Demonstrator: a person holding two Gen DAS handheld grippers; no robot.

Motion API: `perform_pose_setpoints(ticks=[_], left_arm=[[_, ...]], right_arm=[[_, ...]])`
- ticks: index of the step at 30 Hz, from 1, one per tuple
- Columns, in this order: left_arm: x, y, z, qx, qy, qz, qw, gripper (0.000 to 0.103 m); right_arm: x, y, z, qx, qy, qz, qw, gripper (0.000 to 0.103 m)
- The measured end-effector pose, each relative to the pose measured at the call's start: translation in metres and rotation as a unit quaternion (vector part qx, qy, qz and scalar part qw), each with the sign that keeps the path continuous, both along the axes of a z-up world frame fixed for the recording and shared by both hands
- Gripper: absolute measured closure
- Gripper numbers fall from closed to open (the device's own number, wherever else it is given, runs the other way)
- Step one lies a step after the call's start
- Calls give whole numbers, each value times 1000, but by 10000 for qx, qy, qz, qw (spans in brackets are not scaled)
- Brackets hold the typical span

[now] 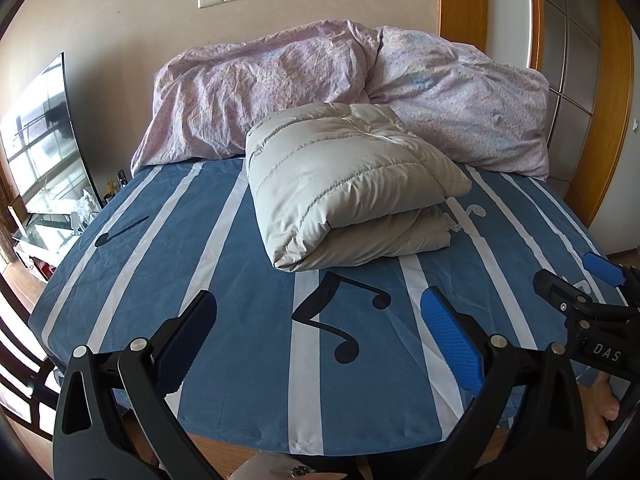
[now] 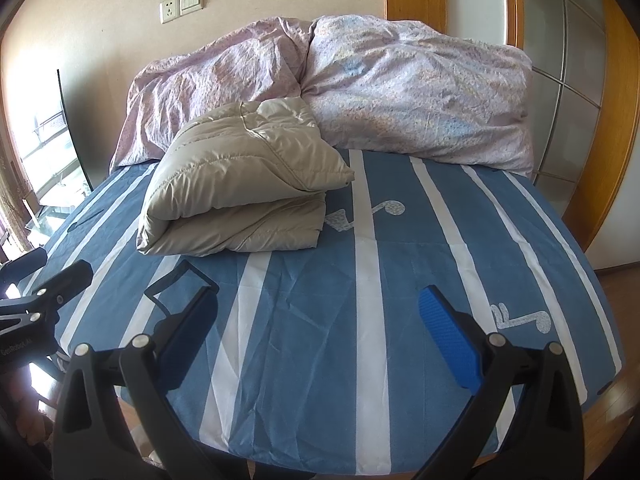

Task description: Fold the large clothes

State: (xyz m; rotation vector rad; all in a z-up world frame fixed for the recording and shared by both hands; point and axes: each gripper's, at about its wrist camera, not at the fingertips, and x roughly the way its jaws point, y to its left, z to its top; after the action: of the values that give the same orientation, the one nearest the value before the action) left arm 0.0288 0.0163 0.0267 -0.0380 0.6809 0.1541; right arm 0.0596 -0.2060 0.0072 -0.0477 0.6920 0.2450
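Observation:
A beige quilted down jacket [image 1: 344, 184] lies folded in a thick bundle on the blue striped bed sheet [image 1: 248, 280], towards the far side of the bed; it also shows in the right wrist view [image 2: 244, 184]. My left gripper [image 1: 320, 320] is open and empty, held above the near part of the bed, well short of the jacket. My right gripper [image 2: 320, 320] is open and empty too, over the near edge of the bed [image 2: 400, 260]. The right gripper also shows at the right edge of the left wrist view [image 1: 580, 288], and the left gripper at the left edge of the right wrist view [image 2: 44, 280].
A crumpled pink floral duvet [image 1: 360, 88] is piled along the far side against the wall. A television [image 1: 40, 140] on a low stand sits to the left. A wooden-framed sliding door [image 2: 568, 80] is on the right. A bare foot [image 1: 604, 412] stands by the bed's near corner.

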Motion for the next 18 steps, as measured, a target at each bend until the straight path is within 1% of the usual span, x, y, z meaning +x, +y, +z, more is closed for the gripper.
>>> perform_pose_setpoints(ticks=[18], left_arm=[[1,-3,-1,-7,1,-18,10000,1]], right_arm=[[1,1,0,2,4,6,10000,2]])
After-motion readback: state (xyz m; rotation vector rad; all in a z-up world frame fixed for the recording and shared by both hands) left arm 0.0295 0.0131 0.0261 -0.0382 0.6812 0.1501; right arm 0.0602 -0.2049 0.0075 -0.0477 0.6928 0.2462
